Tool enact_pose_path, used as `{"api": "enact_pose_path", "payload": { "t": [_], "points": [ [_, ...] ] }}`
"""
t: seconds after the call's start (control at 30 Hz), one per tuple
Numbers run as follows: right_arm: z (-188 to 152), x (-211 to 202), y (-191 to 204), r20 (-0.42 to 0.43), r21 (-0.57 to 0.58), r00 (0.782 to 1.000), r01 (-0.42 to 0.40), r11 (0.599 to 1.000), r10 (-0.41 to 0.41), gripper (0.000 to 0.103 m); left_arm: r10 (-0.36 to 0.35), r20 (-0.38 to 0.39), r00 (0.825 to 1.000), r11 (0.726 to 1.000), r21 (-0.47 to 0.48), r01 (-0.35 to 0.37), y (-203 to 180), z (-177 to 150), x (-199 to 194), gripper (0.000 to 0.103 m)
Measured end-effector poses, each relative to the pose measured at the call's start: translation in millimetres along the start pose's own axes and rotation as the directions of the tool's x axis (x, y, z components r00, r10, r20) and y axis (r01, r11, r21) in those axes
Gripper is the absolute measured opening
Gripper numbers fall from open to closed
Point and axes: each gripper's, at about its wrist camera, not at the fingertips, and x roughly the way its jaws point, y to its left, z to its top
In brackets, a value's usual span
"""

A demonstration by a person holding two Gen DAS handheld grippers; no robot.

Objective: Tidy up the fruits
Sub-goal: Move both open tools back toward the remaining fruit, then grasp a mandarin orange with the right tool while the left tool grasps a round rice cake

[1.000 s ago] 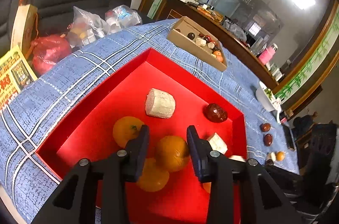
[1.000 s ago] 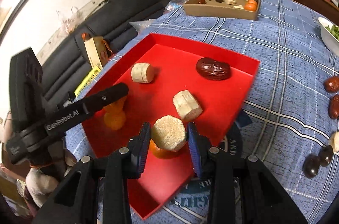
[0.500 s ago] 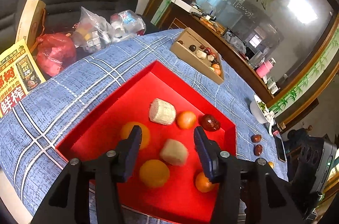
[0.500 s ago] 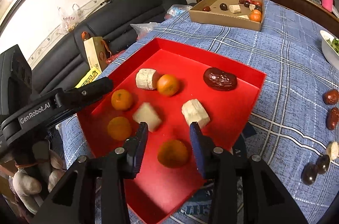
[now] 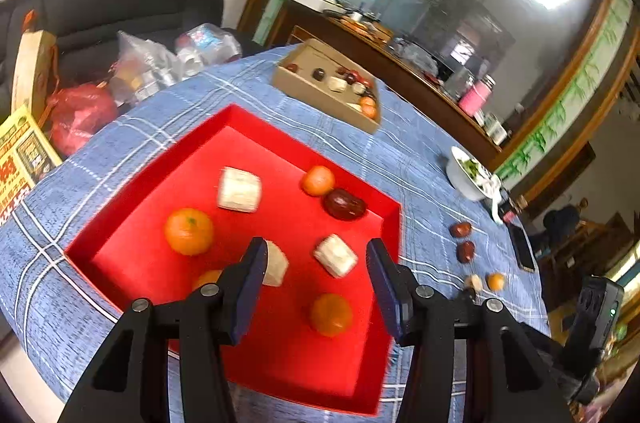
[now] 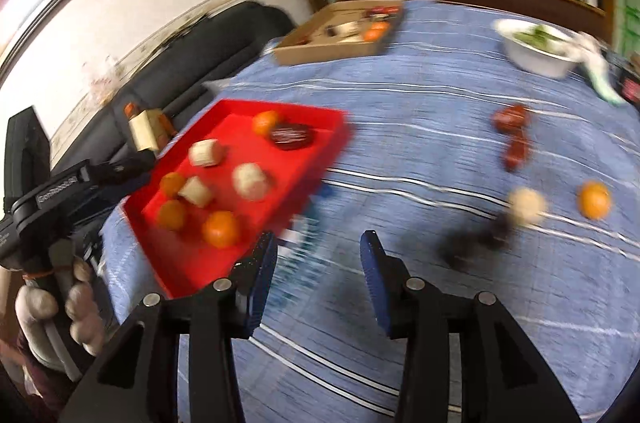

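The left gripper (image 5: 316, 277) hangs tilted down over the red tray (image 5: 256, 127), fingers spreading with nothing pinched; a pale chunk (image 5: 335, 255) lies between their tips, an orange (image 5: 330, 315) below. The right gripper (image 6: 316, 259), fingers also spreading and empty, points down at bare blue surface (image 6: 500, 335); loose fruits (image 6: 594, 200) lie at two o'clock, the tray's corner at ten.

A table under a blue checked cloth (image 5: 280, 127) carries a red tray (image 5: 240, 115), a cardboard box (image 5: 320, 99) farther back and a white bowl (image 6: 532, 57). Loose on the cloth lie two dark red dates (image 6: 514, 135), an orange (image 6: 594, 200) and a pale chunk (image 6: 526, 205).
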Motion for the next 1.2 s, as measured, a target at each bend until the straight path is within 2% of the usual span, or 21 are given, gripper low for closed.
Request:
{"api": "enact_pose_path", "payload": {
  "t": [0.2, 0.4, 0.63, 0.83, 0.97, 1.13, 1.2],
  "points": [
    [-17, -44, -91, 0.039, 0.155, 0.988, 0.139, 0.978, -0.147, 0.042, -0.023, -0.036, 0.999, 0.997, 0.076, 0.026, -37, -11, 11, 0.057],
    [-21, -68, -154, 0.048, 0.271, 0.973, 0.205, 0.941, -0.226, 0.042, -0.045, -0.111, 0.993, 0.984, 0.167, 0.063, -79, -30, 30, 0.057],
    [5, -45, -176, 0.045, 0.267, 0.963, 0.243, 0.933, -0.264, 0.042, -0.032, -0.153, 0.988, 0.957, 0.281, 0.074, -121, -46, 43, 0.057],
    [23, -6, -179, 0.014, 0.21, 0.939, 0.334, 0.919, -0.345, 0.042, -0.013, -0.183, 0.983, 0.918, 0.387, 0.085, -161, -56, 65, 0.057],
    [22, 8, -182, -0.001, 0.207, 0.944, 0.322, 0.924, -0.329, 0.042, -0.006, -0.205, 0.979, 0.898, 0.43, 0.096, -182, -61, 86, 0.057],
    [22, 12, -181, 0.018, 0.187, 0.943, 0.324, 0.927, -0.333, 0.042, -0.005, -0.242, 0.97, 0.886, 0.448, 0.116, -204, -66, 118, 0.057],
    [22, 12, -180, 0.019, 0.175, 0.939, 0.334, 0.926, -0.343, 0.031, -0.005, -0.256, 0.967, 0.883, 0.453, 0.125, -211, -68, 128, 0.057]
  ]
}}
